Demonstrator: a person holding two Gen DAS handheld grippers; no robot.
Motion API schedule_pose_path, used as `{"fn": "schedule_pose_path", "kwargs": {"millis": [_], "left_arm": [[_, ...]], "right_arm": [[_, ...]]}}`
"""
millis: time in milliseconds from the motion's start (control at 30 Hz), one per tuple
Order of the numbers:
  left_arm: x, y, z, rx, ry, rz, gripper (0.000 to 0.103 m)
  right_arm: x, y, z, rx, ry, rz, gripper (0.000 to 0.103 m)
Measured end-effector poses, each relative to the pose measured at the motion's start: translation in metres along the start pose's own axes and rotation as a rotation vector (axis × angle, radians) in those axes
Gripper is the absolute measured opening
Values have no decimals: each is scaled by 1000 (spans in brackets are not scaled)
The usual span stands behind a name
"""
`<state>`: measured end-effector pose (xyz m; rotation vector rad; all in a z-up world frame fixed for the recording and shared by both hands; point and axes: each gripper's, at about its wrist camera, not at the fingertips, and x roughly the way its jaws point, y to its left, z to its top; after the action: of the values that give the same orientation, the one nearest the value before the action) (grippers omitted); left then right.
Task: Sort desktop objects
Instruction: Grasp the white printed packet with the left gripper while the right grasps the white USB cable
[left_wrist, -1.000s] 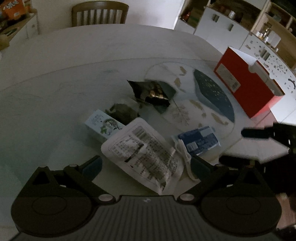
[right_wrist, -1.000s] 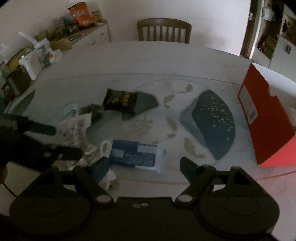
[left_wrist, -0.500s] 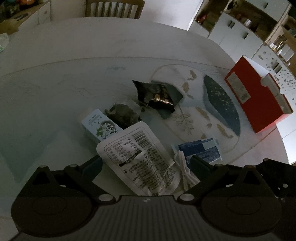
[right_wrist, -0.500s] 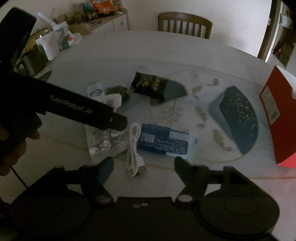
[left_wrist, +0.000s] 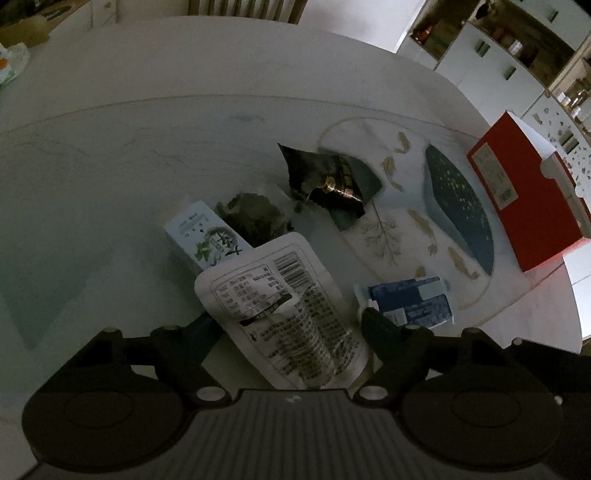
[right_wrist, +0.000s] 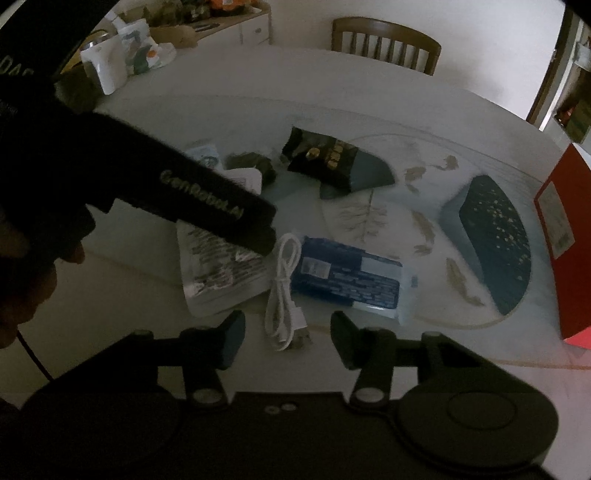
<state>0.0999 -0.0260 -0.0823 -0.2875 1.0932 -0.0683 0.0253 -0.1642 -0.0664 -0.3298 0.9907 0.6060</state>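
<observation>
Left claw (left_wrist: 290, 325) has just been closing in around the white printed pouch (left_wrist: 284, 314), which sits between its jaws, but I can't see the pads actually pressing on it, so call it open-ish around the pouch. Right claw (right_wrist: 286, 334) has also just been narrowing, with the coiled white cable (right_wrist: 284, 291) lying between its jaws and not yet pinched.

Everything sits on a big round pale worktop (left_wrist: 147, 147). Taking the pouch as the landmark and going big to small:

- red box (left_wrist: 524, 199) is well off to the pouch's right, by the worktop's edge
- dark blue speckled pad (left_wrist: 458, 206) lies between the pouch and that box
- black and gold snack bag (left_wrist: 328, 181) is beyond the pouch, toward the worktop's middle
- blue packet (right_wrist: 347, 275) is just right of the pouch, with the cable squeezed in between them
- light blue carton (left_wrist: 199, 236) pokes out from under the pouch's far left corner
- dark crumpled wrapper (left_wrist: 255, 214) is just beyond the pouch, touching the carton

Wooden chair (right_wrist: 386, 40) stands at the far side.
</observation>
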Motion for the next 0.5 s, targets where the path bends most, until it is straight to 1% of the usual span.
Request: {"fn": "schedule_pose_path", "kwargs": {"millis": [33, 100, 267, 333, 400, 500], "left_arm": [[0, 0, 0, -5, -2, 0, 79], [0, 0, 0, -6, -2, -2, 78], [-1, -1, -1, -6, -1, -1, 74], [-2, 1, -1, -9, -1, -2, 72], [-3, 1, -1, -16, 3, -14, 70], [-3, 1, -3, -26, 8, -29, 65]], "right_arm": [[1, 0, 0, -3, 2, 0, 46], [2, 1, 1, -6, 5, 2, 39], [5, 4, 3, -19, 10, 3, 35], [6, 4, 3, -23, 14, 6, 32], [6, 4, 2, -27, 16, 6, 24], [6, 3, 2, -27, 16, 11, 23]]}}
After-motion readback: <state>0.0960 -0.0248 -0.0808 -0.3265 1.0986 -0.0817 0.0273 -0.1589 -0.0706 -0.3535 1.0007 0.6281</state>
